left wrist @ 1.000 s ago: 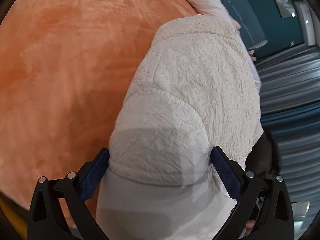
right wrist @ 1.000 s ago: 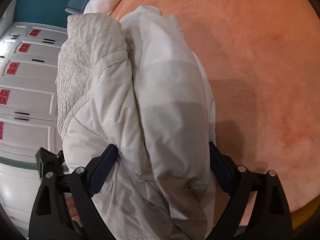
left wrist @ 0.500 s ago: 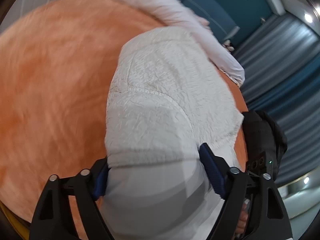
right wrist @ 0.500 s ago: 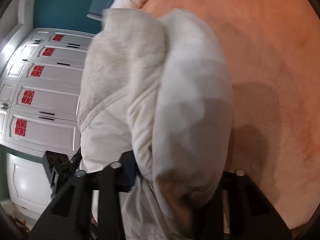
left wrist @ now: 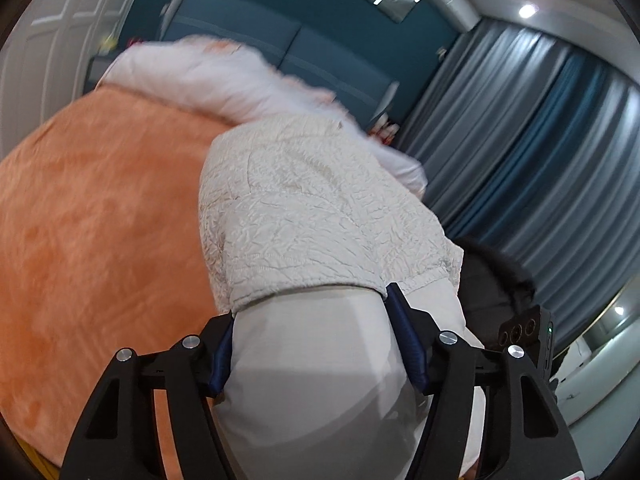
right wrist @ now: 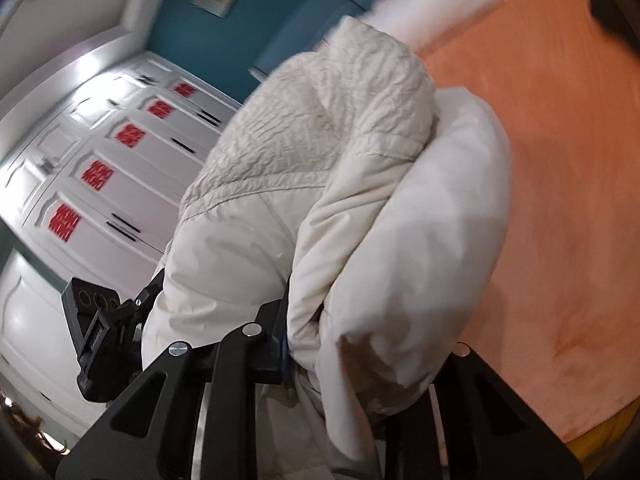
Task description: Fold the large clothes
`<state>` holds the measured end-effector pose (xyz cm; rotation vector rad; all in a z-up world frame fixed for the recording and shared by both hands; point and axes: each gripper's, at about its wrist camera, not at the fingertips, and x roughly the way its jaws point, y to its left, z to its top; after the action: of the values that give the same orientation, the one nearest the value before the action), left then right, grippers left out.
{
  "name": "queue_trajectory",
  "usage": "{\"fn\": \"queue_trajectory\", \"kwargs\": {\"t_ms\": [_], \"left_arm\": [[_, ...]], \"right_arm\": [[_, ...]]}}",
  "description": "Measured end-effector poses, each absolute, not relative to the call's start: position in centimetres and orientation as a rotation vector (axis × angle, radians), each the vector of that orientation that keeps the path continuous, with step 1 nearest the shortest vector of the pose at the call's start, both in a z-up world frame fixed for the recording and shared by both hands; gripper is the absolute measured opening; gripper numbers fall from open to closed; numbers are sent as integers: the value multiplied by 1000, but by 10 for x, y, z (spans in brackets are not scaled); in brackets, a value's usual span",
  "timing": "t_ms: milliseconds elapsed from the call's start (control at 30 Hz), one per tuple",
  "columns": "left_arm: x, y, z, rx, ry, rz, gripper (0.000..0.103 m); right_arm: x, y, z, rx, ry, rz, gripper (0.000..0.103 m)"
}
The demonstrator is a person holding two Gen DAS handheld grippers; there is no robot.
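The left gripper (left wrist: 316,336) is closing on the cream padded jacket (left wrist: 320,216), a thick bundle raised over the orange bed (left wrist: 88,216). The right gripper (right wrist: 360,364) is closing on a bunched fold. The jacket looks soft, puffy and slippery; deep bites hold best.

Orange bedspread (left wrist: 100,216), white pillows (left wrist: 208,76), teal wall (right wrist: 208,32), grey-blue curtains (left wrist: 532,152), white wardrobe doors (right wrist: 100,184) with red stickers (right wrist: 97,175)

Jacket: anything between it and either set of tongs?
Nothing visible. The cream jacket already fills the left tongs, blue pads against the fabric, jaws closing. The right tongs are closing on a bunched fold of it too.
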<state>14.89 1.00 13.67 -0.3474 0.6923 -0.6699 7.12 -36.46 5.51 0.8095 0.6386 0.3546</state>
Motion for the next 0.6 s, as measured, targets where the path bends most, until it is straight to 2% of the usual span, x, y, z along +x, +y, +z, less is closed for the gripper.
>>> {"fn": "queue_trajectory", "kwargs": {"t_ms": [300,500,567,600], "left_arm": [[139,16,239,-362,407,-781,62],[173,41,274,-366,302,-774,62],[200,52,262,-368,331,-724,64],[220,57,247,-359,371,-681,71]], "right_arm": [[74,-363,182,602,360,394,20],[124,-342,224,527,302,432,20],[156,-339,212,544,352,443,29],[174,-340,198,546,390,421,34]]}}
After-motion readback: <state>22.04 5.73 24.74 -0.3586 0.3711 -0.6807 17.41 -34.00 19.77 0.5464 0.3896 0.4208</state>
